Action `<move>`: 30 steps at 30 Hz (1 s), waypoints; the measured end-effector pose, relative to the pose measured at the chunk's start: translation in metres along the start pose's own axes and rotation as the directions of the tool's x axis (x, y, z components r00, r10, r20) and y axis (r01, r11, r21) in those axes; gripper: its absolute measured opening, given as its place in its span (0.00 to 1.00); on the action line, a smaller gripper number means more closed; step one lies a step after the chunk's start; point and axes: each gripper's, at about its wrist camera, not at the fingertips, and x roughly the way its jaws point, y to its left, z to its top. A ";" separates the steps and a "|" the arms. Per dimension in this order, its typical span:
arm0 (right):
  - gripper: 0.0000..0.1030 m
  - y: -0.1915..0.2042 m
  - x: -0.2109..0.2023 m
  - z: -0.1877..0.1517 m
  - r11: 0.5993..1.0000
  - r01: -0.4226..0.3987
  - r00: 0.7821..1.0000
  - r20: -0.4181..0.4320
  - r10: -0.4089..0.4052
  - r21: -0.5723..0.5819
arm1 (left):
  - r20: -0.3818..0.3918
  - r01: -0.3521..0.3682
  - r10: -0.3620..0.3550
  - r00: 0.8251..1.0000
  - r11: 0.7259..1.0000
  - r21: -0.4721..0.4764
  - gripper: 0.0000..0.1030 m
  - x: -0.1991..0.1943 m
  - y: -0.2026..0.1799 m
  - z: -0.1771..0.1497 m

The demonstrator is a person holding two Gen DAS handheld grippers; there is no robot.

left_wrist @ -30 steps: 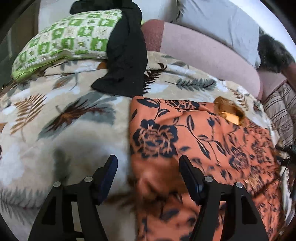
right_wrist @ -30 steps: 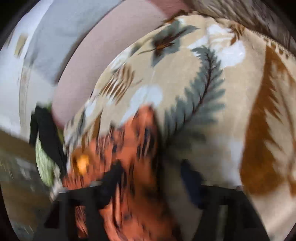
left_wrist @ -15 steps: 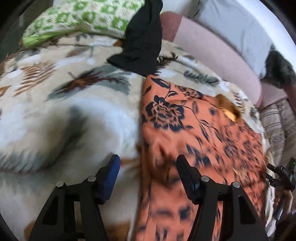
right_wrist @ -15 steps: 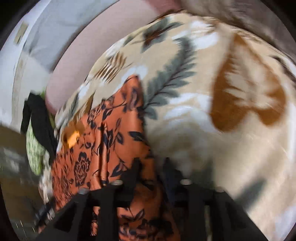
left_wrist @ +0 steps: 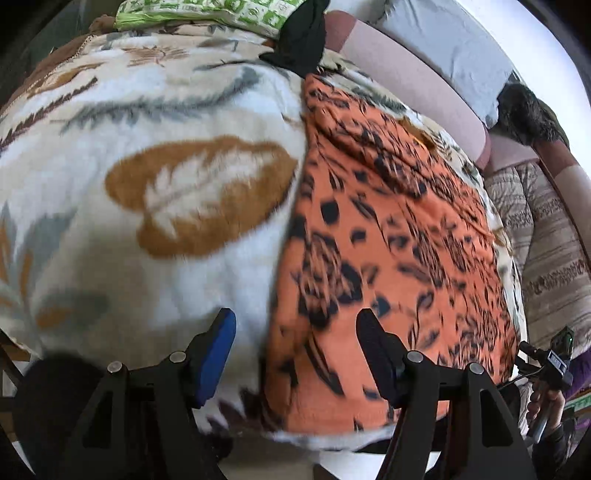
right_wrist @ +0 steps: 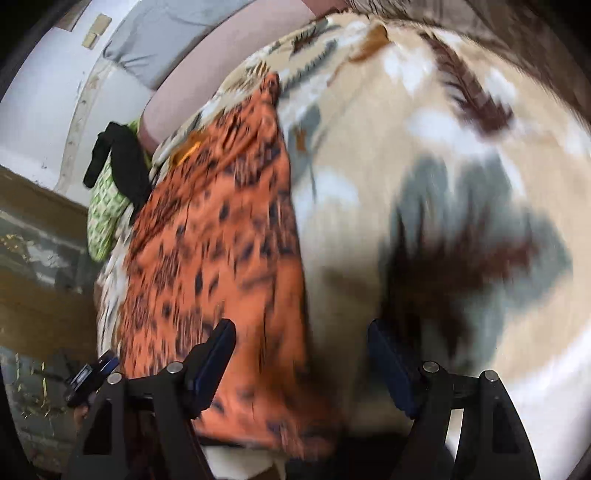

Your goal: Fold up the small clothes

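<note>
An orange garment with a black flower print (left_wrist: 388,236) lies spread flat on a fleece blanket with a leaf pattern (left_wrist: 166,192). It also shows in the right wrist view (right_wrist: 218,258), blurred. My left gripper (left_wrist: 295,350) is open and empty, over the garment's near left edge. My right gripper (right_wrist: 301,362) is open and empty, over the garment's near right edge. The other hand-held gripper shows at the far right of the left view (left_wrist: 554,369).
A black cloth (left_wrist: 301,40) hangs over a green checked pillow (left_wrist: 207,11) at the far end. Pink and grey cushions (left_wrist: 417,74) line the back. A striped cover (left_wrist: 554,251) lies at the right. The bed's near edge is just below both grippers.
Both grippers have pulled back toward the near edge of the bed. The right gripper, nearly shut half a second ago, has opened. The garment lies flatter.
</note>
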 end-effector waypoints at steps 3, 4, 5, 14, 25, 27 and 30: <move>0.75 -0.001 -0.001 -0.019 1.000 -0.027 1.000 -0.014 0.027 -0.016 | 0.015 -0.019 0.018 1.000 0.999 0.032 0.67 0.002 -0.007 -0.011; 0.74 -0.001 0.003 -0.023 1.000 -0.023 1.000 -0.019 0.022 -0.015 | 0.022 -0.027 0.026 0.999 0.999 0.035 0.67 0.004 -0.009 -0.012; 0.73 -0.003 0.003 -0.027 1.000 -0.027 0.999 -0.017 0.027 -0.009 | 0.024 -0.033 0.032 0.999 0.999 0.036 0.67 0.003 -0.009 -0.013; 0.37 0.000 -0.009 -0.039 0.998 -0.051 0.999 0.009 0.051 -0.028 | 0.056 -0.039 0.040 0.998 0.999 -0.007 0.67 -0.016 -0.006 -0.028; 0.37 0.007 -0.004 -0.041 0.995 -0.094 0.995 0.010 0.095 -0.026 | -0.033 -0.040 0.038 0.999 0.998 -0.050 0.41 -0.002 0.001 -0.030; 0.38 0.010 -0.006 -0.042 0.994 -0.108 0.994 0.011 0.109 -0.033 | -0.025 -0.023 0.021 0.999 0.998 -0.060 0.55 -0.004 0.001 -0.034; 0.38 0.006 0.002 -0.040 0.996 -0.089 0.996 -0.010 0.089 -0.016 | -0.041 -0.068 0.067 0.997 0.998 -0.007 0.20 0.001 -0.005 -0.036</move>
